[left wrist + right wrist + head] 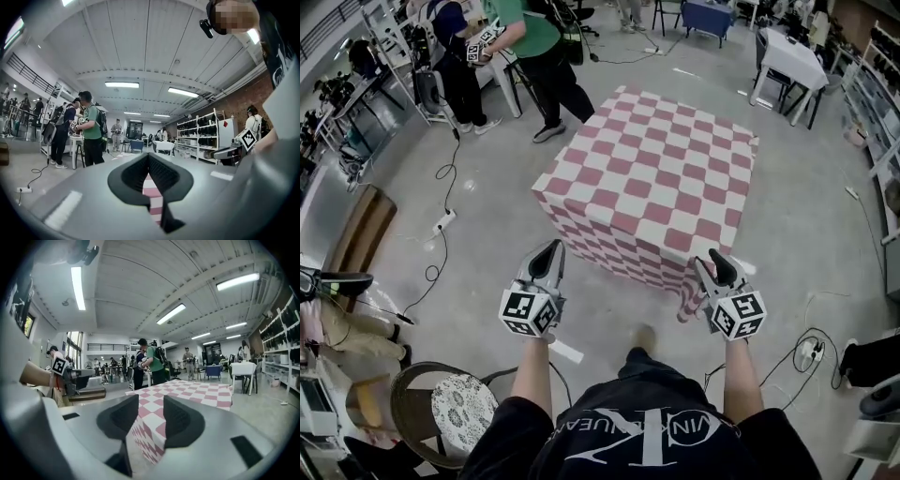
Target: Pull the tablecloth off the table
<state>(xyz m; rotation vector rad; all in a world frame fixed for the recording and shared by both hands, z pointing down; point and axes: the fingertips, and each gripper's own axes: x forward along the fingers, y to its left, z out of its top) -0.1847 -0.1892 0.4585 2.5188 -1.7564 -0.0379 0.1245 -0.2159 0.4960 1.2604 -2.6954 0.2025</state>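
Note:
A pink-and-white checked tablecloth covers a square table in the middle of the floor and hangs down its sides. My left gripper is at the table's near left corner, its jaws shut. In the left gripper view a strip of the cloth shows through the slit under the closed tips. My right gripper is at the near right corner, beside a hanging cloth corner. Its jaws stand open with the cloth's corner in the gap, and the pads are not pressing on it.
Two people stand beyond the table at the back left. A chair with a patterned seat is at my left. Cables and power strips lie on the floor. A white table stands at the back right.

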